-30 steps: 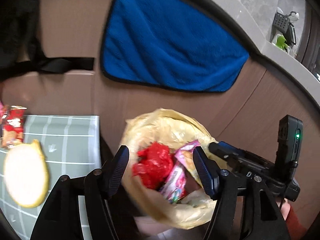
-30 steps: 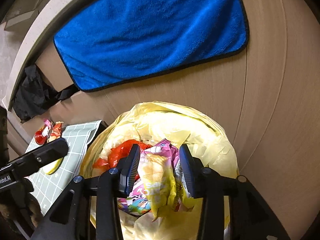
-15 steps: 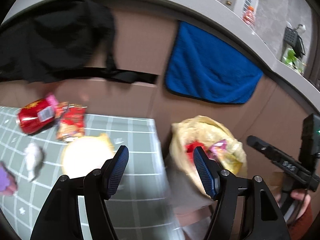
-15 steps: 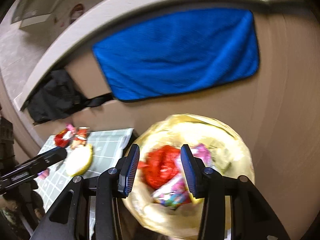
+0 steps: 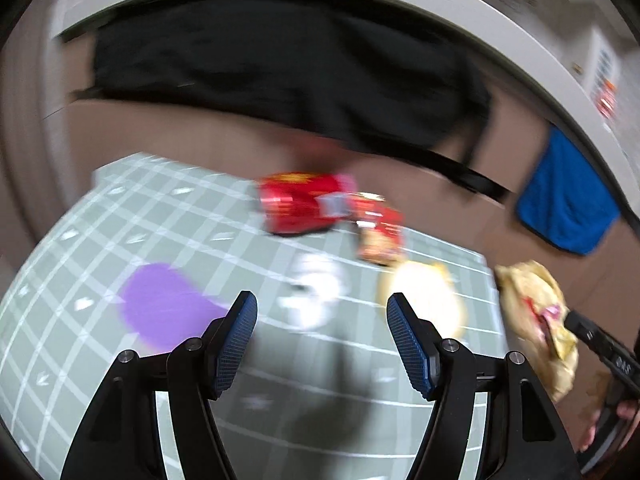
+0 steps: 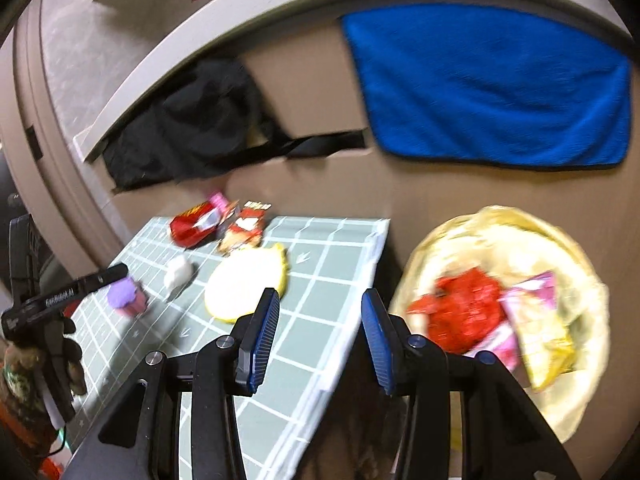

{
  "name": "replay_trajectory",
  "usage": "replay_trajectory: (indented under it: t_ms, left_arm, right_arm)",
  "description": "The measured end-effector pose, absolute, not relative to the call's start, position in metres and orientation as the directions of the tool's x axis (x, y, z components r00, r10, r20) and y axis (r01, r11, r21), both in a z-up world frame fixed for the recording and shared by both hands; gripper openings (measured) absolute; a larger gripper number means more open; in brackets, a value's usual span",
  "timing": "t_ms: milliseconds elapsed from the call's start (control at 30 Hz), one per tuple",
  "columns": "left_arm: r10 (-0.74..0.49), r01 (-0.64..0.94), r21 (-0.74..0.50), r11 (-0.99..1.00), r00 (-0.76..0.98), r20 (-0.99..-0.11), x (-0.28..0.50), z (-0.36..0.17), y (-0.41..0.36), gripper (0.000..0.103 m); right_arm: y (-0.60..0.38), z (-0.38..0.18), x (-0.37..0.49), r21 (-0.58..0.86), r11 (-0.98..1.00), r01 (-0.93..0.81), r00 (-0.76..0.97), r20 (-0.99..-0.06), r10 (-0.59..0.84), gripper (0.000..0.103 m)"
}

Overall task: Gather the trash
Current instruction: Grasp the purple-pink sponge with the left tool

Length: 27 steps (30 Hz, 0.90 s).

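Jaws of left gripper [image 5: 320, 336] and right gripper [image 6: 316, 336] both spread, empty; white crumpled tissue [image 5: 310, 294] lies just ahead of left, nearer arm; bin bag [image 6: 500, 236] off right.

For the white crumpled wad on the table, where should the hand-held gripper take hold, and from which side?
Pinch the white crumpled wad across its narrow middle, coming down from above. It is a small, low lump lying apart from the purple piece and the round yellow-rimmed item, so the fingers have room on either side. Blur hides finer shape.
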<state>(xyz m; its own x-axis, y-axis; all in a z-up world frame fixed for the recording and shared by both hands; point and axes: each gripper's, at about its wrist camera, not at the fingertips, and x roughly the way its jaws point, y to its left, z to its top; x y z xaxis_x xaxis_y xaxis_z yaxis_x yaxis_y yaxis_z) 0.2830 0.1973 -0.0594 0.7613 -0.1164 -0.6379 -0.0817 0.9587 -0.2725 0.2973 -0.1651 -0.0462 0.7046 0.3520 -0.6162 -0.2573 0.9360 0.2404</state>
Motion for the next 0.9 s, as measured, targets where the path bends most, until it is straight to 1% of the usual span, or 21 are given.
replay_trajectory:
  t_ms: [167, 333, 533, 600, 900]
  left_arm:
    - [-0.006, -0.259, -0.304, 0.917, 0.752, -0.659, 0.273, -0.079, 0.265, 0.069]
    - [-0.025, -0.324, -0.364, 0.873, 0.717, -0.697, 0.28, -0.105, 0.298, 0.071]
    - [-0.084, -0.35, -0.415, 0.84, 0.671, -0.737, 0.295, -0.127, 0.301, 0.071]
    - [-0.08, -0.351, -0.416, 0.839, 0.676, -0.733, 0.296, -0.128, 0.298, 0.074]
    - [-0.051, -0.431, -0.406, 0.806, 0.633, -0.773, 0.304, -0.126, 0.294, 0.074]
  right_arm:
    - [-0.13, -0.057, 0.307, 0.241, 0.921, -0.307, 0.66, -0.642, 0.389, 0.041]
    - [-0.103, -0.065, 0.314, 0.229, 0.909, -0.348, 0.625, -0.667, 0.407, 0.041]
    - [-0.093, -0.073, 0.316, 0.227, 0.904, -0.363, 0.604, -0.681, 0.413, 0.041]
    - [-0.094, -0.076, 0.318, 0.232, 0.904, -0.36, 0.597, -0.687, 0.414, 0.041]
    - [-0.106, -0.085, 0.32, 0.284, 0.897, -0.338, 0.587, -0.682, 0.437, 0.041]
